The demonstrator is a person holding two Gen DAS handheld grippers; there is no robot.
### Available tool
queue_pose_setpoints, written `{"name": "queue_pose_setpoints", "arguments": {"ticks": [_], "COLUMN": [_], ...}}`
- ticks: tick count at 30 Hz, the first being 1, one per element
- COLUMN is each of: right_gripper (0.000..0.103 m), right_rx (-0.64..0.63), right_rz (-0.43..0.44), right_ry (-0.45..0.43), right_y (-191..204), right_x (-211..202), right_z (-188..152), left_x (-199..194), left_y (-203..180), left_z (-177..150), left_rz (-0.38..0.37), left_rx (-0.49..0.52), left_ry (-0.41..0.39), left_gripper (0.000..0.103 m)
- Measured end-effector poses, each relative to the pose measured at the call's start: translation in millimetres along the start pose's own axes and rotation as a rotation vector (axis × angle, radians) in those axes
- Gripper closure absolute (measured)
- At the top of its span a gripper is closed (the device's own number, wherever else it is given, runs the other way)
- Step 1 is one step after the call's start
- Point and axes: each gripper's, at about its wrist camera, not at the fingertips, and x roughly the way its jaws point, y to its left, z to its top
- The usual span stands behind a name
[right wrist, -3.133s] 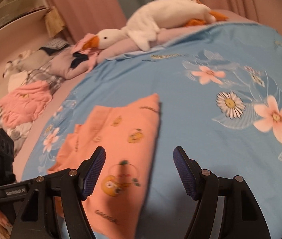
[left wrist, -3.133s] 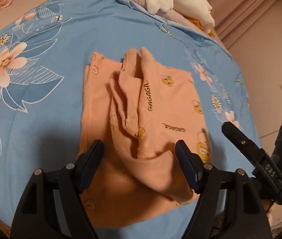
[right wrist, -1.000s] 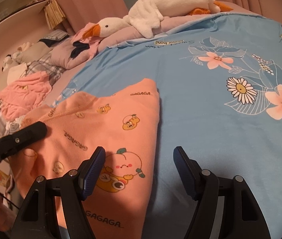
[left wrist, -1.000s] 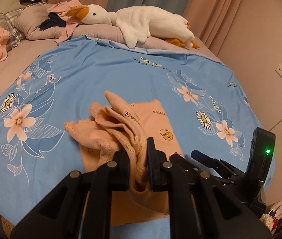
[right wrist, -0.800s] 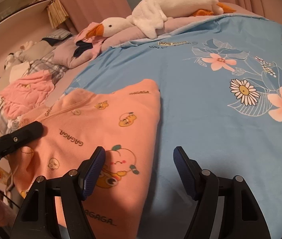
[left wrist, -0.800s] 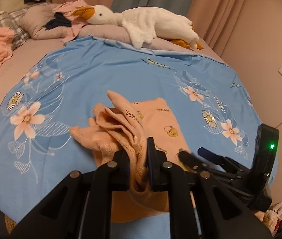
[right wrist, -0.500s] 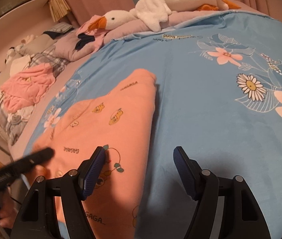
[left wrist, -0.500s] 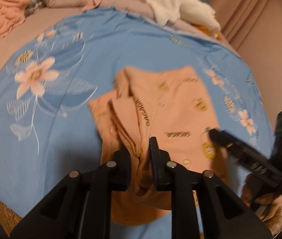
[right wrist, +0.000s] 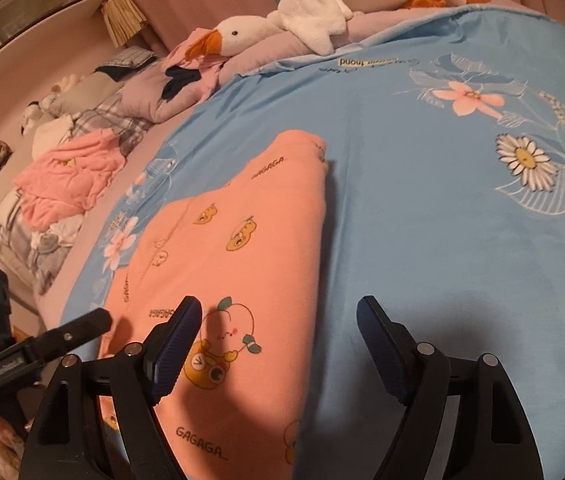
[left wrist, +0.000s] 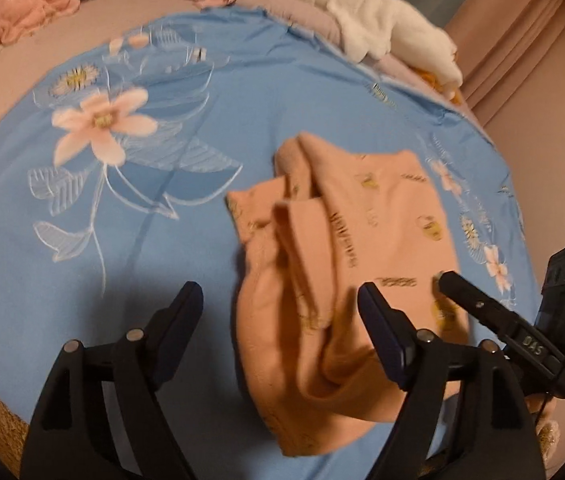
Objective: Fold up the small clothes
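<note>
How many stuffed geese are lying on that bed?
1. The goose lies along the far edge of the bed, beyond the orange garment. Others could be hidden in the laundry pile at the left.

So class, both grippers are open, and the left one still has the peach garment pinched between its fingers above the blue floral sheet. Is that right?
Not quite. The left gripper is open, as stated, but pinches nothing: in the left wrist view the peach garment lies loose on the blue floral sheet. The right gripper is open too.
</note>
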Motion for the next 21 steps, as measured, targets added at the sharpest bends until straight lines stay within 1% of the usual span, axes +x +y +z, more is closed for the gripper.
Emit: {"name": "queue_pose_setpoints", "arguments": {"ticks": [1, 2, 3, 5, 6, 7, 8, 9, 10, 11, 12, 13, 14, 15, 16, 17, 19, 21], "right_gripper": [0.023, 0.023, 0.023, 0.023, 0.023, 0.023, 0.023, 0.023, 0.029, 0.034, 0.045, 0.057, 0.066, 0.076, 0.08, 0.081, 0.082, 0.082], "right_rx": [-0.001, -0.003, -0.006, -0.013, -0.02, -0.026, -0.029, -0.033, -0.036, -0.04, -0.041, -0.046, -0.053, -0.06, -0.059, -0.062, -0.101, -0.128], "right_rz": [0.004, 0.008, 0.013, 0.025, 0.029, 0.037, 0.046, 0.064, 0.077, 0.092, 0.107, 0.103, 0.093, 0.084, 0.09, 0.091, 0.085, 0.063], "right_ry": [0.006, 0.013, 0.021, 0.035, 0.038, 0.038, 0.038, 0.041, 0.041, 0.043, 0.054, 0.064, 0.065, 0.062, 0.057, 0.051, 0.025, -0.006], "right_y": [1, 2, 3, 6, 7, 9, 11, 13, 12, 12, 13, 13, 14, 15, 16, 16, 23, 25], "right_x": [2, 5, 8, 15, 17, 20, 21, 24, 26, 28, 32, 34, 34, 31, 27, 22, 8, -3], "right_z": [0, -1, -1, -1, -1, -1, 0, 1, 3, 4, 5, 5, 6, 7, 9, 11, 19, 27], "left_x": [6, 9, 12, 14, 17, 19, 22, 26, 30, 32, 36, 37, 36, 31, 26, 23, 9, 2], "left_y": [2, 4, 4, 0, -2, -3, -6, -9, -11, -13, -16, -19, -23, -31, -40, -45, -64, -78], "left_z": [-1, -2, -2, -2, -1, 1, 2, 3, 5, 5, 6, 7, 7, 9, 10, 12, 18, 23], "left_rz": [-0.005, -0.01, -0.022, -0.033, -0.056, -0.076, -0.1, -0.128, -0.152, -0.171, -0.201, -0.186, -0.166, -0.148, -0.136, -0.132, -0.152, -0.166], "left_rx": [-0.006, -0.007, 0.001, 0.015, 0.015, 0.015, 0.017, 0.015, 0.01, 0.008, 0.002, 0.007, 0.021, 0.045, 0.078, 0.098, 0.143, 0.174], "left_ry": [0.018, 0.025, 0.019, 0.016, 0.024, 0.03, 0.036, 0.044, 0.053, 0.06, 0.078, 0.083, 0.078, 0.058, 0.038, 0.023, -0.04, -0.08], "left_gripper": [0.022, 0.019, 0.017, 0.017, 0.018, 0.02, 0.029, 0.04, 0.046, 0.064, 0.07, 0.071, 0.073, 0.076, 0.077, 0.079, 0.08, 0.079]}}
